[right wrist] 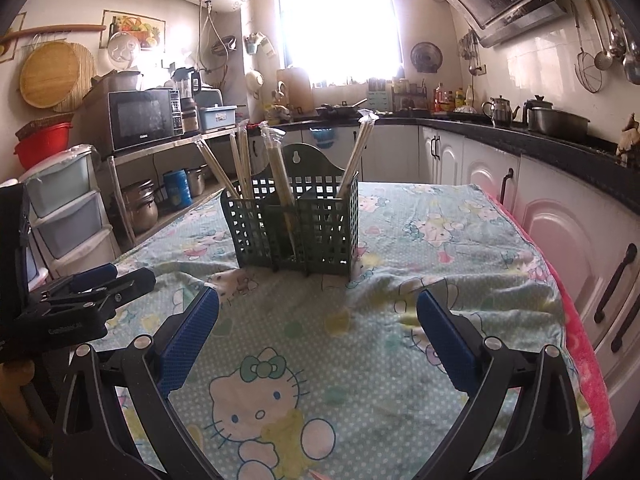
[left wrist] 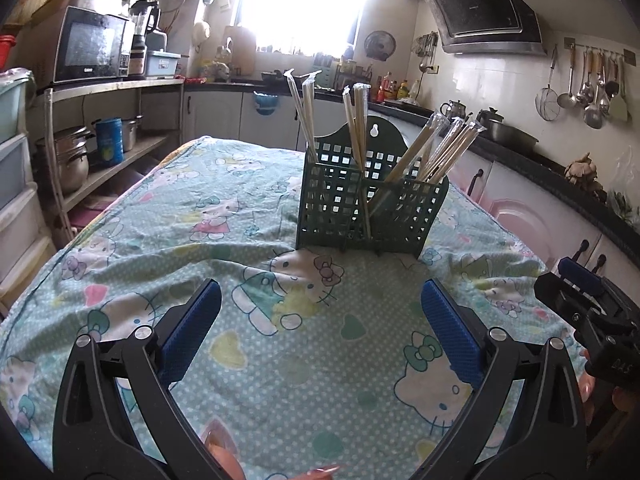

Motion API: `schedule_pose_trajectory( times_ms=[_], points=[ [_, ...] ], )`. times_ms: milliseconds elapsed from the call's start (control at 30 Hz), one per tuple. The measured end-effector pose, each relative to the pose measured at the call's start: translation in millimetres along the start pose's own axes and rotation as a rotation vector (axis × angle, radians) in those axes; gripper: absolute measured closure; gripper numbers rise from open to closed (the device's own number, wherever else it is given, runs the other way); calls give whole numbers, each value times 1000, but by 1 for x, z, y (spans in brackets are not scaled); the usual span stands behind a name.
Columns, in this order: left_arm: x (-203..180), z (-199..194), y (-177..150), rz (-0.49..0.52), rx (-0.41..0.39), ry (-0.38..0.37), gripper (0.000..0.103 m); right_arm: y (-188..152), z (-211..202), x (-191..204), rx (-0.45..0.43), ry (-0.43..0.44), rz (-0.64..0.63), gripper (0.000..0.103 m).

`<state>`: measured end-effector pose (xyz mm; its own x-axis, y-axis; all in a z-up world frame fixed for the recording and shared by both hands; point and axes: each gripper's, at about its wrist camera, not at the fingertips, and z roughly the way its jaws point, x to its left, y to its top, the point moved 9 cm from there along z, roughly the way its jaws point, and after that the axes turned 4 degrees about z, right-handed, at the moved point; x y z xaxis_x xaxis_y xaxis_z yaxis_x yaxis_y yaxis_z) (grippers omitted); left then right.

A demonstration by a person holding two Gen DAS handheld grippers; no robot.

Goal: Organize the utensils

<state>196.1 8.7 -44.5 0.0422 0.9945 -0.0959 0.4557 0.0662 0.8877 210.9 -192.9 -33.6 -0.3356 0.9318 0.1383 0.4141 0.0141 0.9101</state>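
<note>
Evidently the sorting is close to done: every wrapped chopstick pair [left wrist: 404,156] in view stands upright in the green holder [left wrist: 360,208], which sits mid-way across the cloth-covered surface [left wrist: 160,240]. The holder has compartments, and the wrapped pairs lean outward in separate groups, probably because its mesh walls prop them only at the base. From the right wrist view, most pairs cluster in the near-left compartments and 1 group [right wrist: 356,152] leans alone at the right.

Both tools hover well back from the holder. The left gripper [left wrist: 320,312] has its jaws spread wide with nothing between them; the right gripper [right wrist: 318,318] is likewise spread and empty. No loose utensil shows on the cloth between them.
</note>
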Motion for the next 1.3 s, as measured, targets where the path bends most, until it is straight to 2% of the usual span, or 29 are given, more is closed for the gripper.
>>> schedule_pose_trajectory(
  times_ms=[267,1300],
  points=[
    [0,-2,-6,3,-40,-7,11,-6,-1,-2,-52,-9,-3,6],
    [2,0,-9,11,-42,17,11,-16,2,-7,-36,-20,16,6]
  ],
)
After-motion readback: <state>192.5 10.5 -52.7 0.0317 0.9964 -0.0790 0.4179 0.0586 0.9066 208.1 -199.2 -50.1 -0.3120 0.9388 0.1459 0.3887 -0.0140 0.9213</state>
